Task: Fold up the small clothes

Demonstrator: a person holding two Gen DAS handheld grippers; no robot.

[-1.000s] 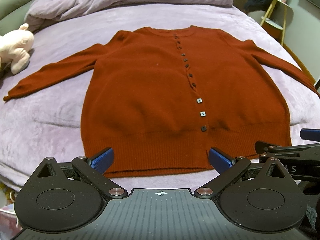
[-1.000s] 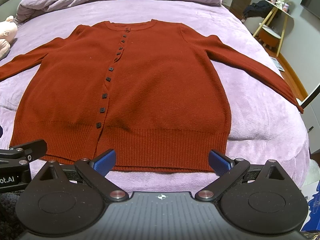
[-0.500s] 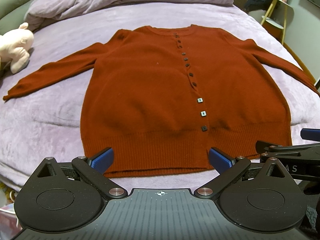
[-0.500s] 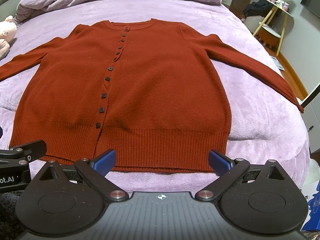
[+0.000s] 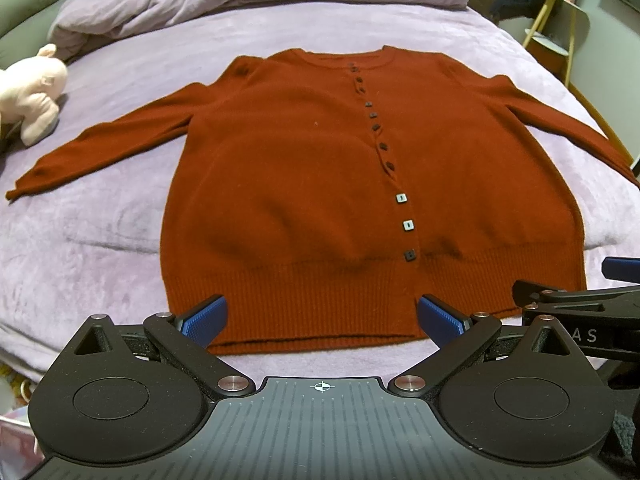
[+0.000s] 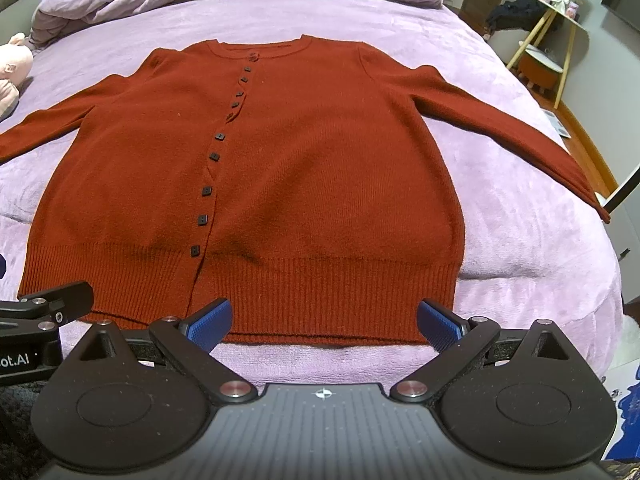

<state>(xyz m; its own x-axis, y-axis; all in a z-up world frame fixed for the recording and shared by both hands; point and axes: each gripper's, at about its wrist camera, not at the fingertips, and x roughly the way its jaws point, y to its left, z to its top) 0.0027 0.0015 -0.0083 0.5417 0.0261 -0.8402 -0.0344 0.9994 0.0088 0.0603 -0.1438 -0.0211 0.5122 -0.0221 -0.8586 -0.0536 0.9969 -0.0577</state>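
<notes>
Lilac bed (image 5: 100, 240), cardigan (image 5: 320, 184) spread flat, buttoned.
Your left tool (image 5: 322, 316) and right tool (image 6: 324, 318) hover at its hem, fingers spread apart, gripping nothing.

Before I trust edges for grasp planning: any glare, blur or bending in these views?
Left wrist view: sharp; fisheye bows the cardigan hem and bed edge; two lower buttons glint pale. Right wrist view: sharp, same bowing, buttons dark, soft shadow patch above the hem band.
</notes>
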